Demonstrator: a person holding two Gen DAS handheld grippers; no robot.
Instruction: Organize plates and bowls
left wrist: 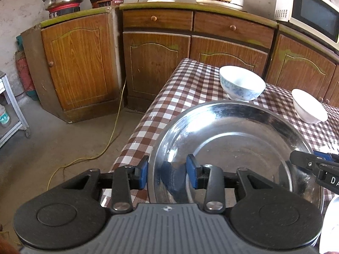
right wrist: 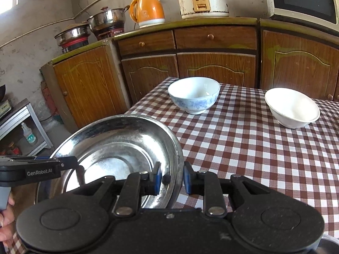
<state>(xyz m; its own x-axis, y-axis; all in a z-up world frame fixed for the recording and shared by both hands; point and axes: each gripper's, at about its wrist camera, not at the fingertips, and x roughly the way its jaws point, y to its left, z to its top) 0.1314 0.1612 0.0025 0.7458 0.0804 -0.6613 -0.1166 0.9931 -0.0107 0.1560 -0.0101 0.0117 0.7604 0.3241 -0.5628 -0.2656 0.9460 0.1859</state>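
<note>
The wooden cabinet run [right wrist: 216, 63] spans the wall beyond the steel plate, with a microwave [right wrist: 303, 0], a white rice cooker [right wrist: 203, 0] and an orange kettle [right wrist: 148, 10] standing on its top. The tabletop [right wrist: 254, 148], covered in brown-and-white check cloth, lies beneath and beyond the steel plate.

The steel plate [right wrist: 118, 148] is the landmark item: a wide, shallow, polished dish, tilted and raised off the tabletop at the near left corner, part of it overhanging the table edge.

The left gripper [left wrist: 167, 171] sits at the plate's left rim. Its jaws are narrow and clamp the rim, one blue pad outside the plate and one inside. The right gripper [right wrist: 171, 177] sits at the plate's right rim in the same manner, jaws narrow, the rim pinched between the blue pads. A person's hand [right wrist: 6, 213] holds the left gripper's handle, at the lower left of the right wrist view.

The blue-patterned bowl [right wrist: 193, 97] stands upright on the tabletop beyond the plate, apart from it. The plain white bowl [right wrist: 292, 108] stands upright beyond and to the right of the plate, well apart from the patterned bowl. Both bowls appear empty.
</note>
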